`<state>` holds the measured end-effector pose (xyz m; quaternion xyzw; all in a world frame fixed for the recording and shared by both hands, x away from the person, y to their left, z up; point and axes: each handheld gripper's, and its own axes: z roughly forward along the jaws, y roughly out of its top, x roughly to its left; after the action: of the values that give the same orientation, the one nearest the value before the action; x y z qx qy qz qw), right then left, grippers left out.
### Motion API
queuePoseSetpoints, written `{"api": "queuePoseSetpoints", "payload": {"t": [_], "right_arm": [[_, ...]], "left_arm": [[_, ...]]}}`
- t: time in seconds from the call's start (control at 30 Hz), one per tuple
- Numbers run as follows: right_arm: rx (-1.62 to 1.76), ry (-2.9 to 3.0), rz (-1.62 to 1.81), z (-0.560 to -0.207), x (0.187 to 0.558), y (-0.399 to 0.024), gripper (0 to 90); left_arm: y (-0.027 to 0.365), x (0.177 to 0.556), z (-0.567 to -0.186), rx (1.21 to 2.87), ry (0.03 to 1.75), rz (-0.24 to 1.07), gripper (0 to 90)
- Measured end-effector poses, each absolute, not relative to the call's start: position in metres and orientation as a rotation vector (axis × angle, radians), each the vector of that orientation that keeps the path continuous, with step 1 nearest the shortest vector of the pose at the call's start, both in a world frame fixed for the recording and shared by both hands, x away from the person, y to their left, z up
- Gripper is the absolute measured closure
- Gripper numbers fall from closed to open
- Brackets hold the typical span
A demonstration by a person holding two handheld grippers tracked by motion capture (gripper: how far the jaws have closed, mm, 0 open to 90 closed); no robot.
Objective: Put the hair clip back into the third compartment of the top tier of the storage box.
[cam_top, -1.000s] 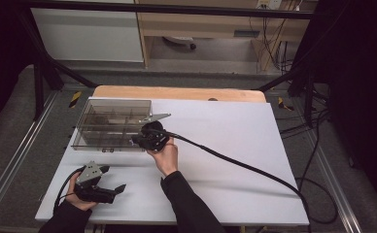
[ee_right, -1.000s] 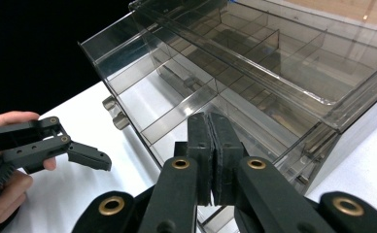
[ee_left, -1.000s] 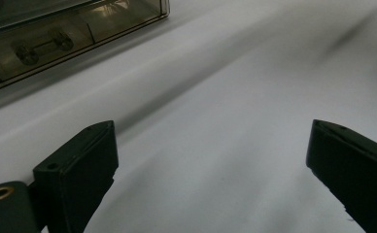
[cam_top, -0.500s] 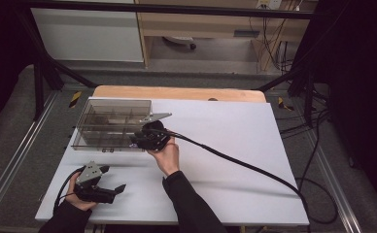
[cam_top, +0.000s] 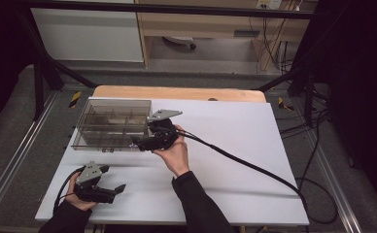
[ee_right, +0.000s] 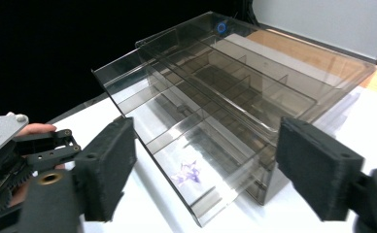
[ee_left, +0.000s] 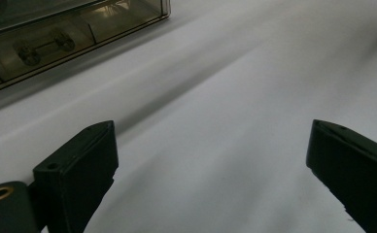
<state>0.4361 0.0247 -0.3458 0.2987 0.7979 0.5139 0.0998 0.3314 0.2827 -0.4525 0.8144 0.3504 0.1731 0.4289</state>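
Where the white table [cam_top: 235, 145] meets its far left corner, a clear, smoky-tinted plastic organizer box [cam_top: 111, 124] sits flat. Its see-through walls are divided by thin partitions into several long rows of compartments, and in the right gripper view its clear lid [ee_right: 177, 141] stands slightly lifted at the near edge, with a small purple mark [ee_right: 186, 174] on the clear plastic near that edge. The right gripper [cam_top: 139, 143] hovers at the box's near right corner; its jaws have just been opening and now stand wide, with nothing pressed between them. The left gripper [cam_top: 114, 183] rests low on the table near the front left edge, well apart from the box, its jaws spread wide and empty.
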Motion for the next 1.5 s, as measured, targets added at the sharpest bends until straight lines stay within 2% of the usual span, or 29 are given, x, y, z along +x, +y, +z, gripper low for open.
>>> {"api": "queuePoseSetpoints", "payload": {"t": [0.23, 0.4, 1.5], "right_arm": [[0.884, 2.323, 1.512, -0.344, 0.432, 0.007, 5.5], [0.899, 2.312, 1.484, -0.345, 0.430, -0.008, 1.5], [1.005, 2.256, 1.440, -0.375, 0.415, -0.141, 0.2]], "left_arm": [[0.283, 0.332, -0.453, 2.033, 0.876, 0.432, 4.4], [0.283, 0.332, -0.452, 2.033, 0.876, 0.432, 4.4], [0.283, 0.332, -0.452, 2.033, 0.880, 0.433, 4.4]]}}
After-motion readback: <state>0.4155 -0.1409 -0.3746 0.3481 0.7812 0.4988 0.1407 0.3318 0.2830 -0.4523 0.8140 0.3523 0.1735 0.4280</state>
